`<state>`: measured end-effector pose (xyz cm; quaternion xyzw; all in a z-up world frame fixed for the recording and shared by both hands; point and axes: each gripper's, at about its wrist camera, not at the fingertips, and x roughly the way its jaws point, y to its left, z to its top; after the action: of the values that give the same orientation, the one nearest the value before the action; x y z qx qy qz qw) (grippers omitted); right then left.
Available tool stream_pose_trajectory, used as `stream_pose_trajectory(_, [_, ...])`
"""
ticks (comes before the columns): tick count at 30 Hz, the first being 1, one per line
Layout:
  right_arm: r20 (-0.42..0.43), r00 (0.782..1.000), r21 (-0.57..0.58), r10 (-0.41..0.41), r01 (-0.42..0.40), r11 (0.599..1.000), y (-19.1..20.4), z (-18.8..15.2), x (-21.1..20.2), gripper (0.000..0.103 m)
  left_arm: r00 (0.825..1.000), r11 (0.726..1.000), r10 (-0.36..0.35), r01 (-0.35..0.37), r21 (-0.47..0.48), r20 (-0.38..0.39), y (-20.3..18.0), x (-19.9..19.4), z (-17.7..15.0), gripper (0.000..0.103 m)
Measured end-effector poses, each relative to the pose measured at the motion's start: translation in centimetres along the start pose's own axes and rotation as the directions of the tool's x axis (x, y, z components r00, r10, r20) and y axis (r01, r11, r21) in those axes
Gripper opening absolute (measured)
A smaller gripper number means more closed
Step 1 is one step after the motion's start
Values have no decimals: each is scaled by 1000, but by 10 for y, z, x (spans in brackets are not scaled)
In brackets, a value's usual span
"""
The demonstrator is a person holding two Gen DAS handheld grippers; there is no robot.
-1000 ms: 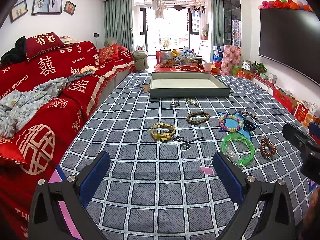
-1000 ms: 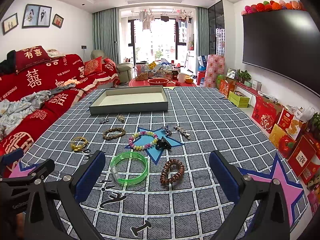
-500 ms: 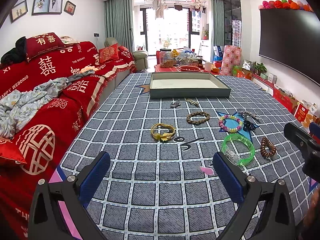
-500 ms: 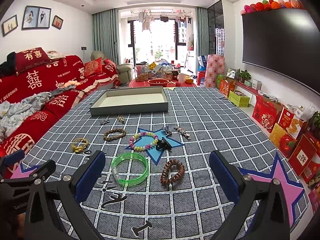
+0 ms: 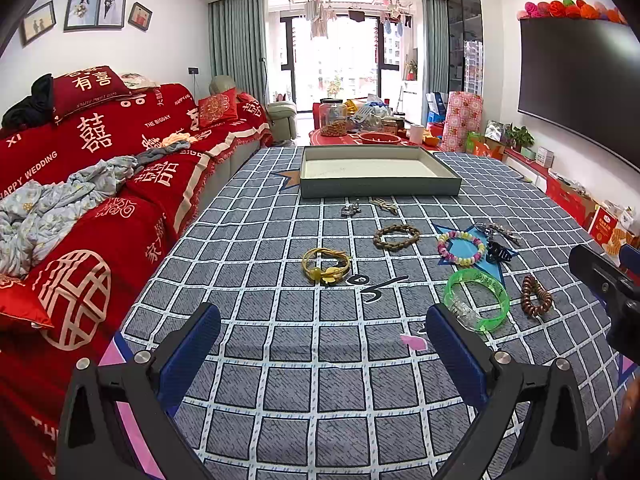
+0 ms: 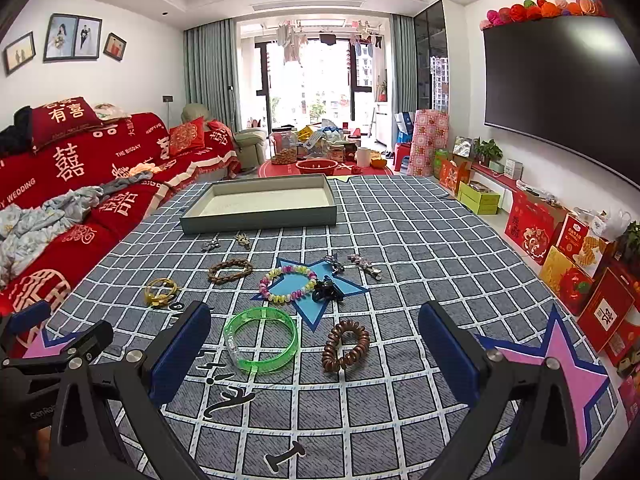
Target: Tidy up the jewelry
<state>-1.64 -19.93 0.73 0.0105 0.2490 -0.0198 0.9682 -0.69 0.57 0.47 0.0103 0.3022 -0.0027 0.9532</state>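
Observation:
Jewelry lies scattered on a checked grey cloth [image 5: 280,320]. A grey tray [image 5: 378,194] [image 6: 260,222] sits at the far end, empty. Near it lie a gold bracelet [image 5: 326,266] [image 6: 160,292], a brown braided bracelet [image 5: 397,237] [image 6: 230,271], a pastel bead bracelet [image 5: 460,247] [image 6: 287,283], a green bangle [image 5: 477,300] [image 6: 262,338], a brown coil hair tie [image 5: 536,302] [image 6: 346,345], a black claw clip [image 6: 327,290] and small metal clips [image 6: 366,266]. My left gripper [image 5: 320,350] is open, short of the gold bracelet. My right gripper [image 6: 314,350] is open around the green bangle and coil tie.
A red-covered sofa [image 5: 80,184] runs along the left edge of the cloth. Red gift boxes [image 6: 580,264] line the right wall under a large TV [image 6: 560,92]. A low red table with jars [image 6: 320,160] stands beyond the tray.

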Motion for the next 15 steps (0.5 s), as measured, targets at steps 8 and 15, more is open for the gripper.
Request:
stream_pose_trajectory(8, [1, 1000, 3, 0, 0, 1000, -1, -1, 0, 103, 1000, 1000, 0, 0, 1, 1, 0, 0, -1, 103])
stream_pose_trajectory(15, [1, 1000, 4, 2, -2, 1000, -1, -1, 0, 103, 1000, 1000, 0, 0, 0, 1, 0, 0, 0, 103])
